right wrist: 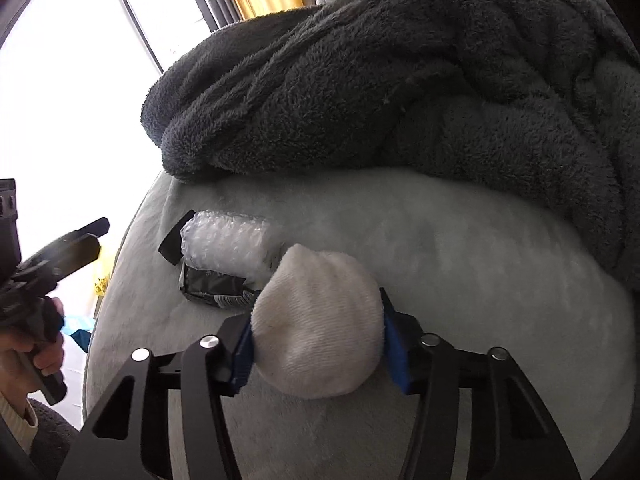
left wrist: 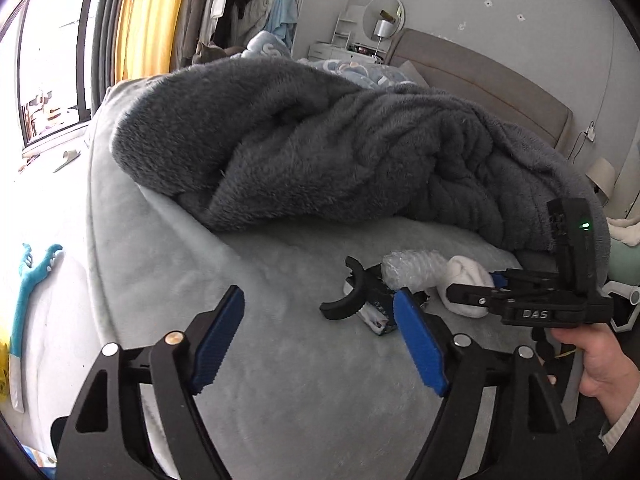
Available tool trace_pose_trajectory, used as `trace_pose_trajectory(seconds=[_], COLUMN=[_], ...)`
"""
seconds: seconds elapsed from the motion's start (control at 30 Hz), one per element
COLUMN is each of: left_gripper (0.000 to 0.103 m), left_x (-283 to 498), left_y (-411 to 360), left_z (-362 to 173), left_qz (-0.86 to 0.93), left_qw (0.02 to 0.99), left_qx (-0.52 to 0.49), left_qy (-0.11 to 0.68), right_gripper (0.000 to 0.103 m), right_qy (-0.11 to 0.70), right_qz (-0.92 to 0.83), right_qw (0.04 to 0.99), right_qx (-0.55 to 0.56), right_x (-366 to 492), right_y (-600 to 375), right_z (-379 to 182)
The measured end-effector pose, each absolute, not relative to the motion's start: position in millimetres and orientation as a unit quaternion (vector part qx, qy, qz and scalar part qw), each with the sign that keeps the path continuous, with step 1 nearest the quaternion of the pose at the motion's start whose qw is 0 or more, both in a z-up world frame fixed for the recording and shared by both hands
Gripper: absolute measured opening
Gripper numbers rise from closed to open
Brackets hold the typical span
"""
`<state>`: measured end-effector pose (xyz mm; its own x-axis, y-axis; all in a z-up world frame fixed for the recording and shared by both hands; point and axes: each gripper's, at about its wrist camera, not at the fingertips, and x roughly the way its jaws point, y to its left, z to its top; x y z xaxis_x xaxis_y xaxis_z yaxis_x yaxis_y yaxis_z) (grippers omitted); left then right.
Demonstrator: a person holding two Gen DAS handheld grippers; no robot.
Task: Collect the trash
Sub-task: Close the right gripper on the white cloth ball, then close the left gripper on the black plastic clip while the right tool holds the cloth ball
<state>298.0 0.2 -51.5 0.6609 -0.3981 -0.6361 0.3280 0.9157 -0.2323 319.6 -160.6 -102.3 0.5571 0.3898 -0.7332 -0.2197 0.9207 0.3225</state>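
My right gripper [right wrist: 318, 344] is shut on a balled white sock [right wrist: 318, 322], held just above the pale grey bed sheet [right wrist: 460, 248]. Past it lie a roll of bubble wrap [right wrist: 224, 246], a black wrapper [right wrist: 212, 286] and a black plastic piece [right wrist: 176, 242]. In the left wrist view my left gripper [left wrist: 320, 336] is open and empty over the sheet [left wrist: 200, 264]. To its right are the bubble wrap [left wrist: 412, 266], the sock [left wrist: 466, 280], a curved black plastic piece [left wrist: 346, 300], the wrapper [left wrist: 378, 318] and the right gripper [left wrist: 472, 292].
A dark grey fleece blanket [left wrist: 320, 140] is heaped across the bed behind the trash. A headboard [left wrist: 492, 80] and a vanity with a round mirror [left wrist: 382, 16] stand at the back. A window [left wrist: 44, 64] is at the left. A blue toy [left wrist: 28, 292] lies on the floor.
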Motion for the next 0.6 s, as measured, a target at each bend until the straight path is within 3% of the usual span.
trace_pose_trajectory(seconds=[0.6], left_gripper=[0.055], left_x=[324.5], left_y=[-29.2], left_z=[-74.7], left_qz=[-0.200], left_qw=[0.906], left_qx=[-0.058], left_qy=[0.369], right_gripper=[0.053], right_qy=[0.414], right_qz=[0.168], right_qw=[0.886], right_qx=[0.126], right_x=[305.5], right_y=[-202.2], right_z=[-94.3])
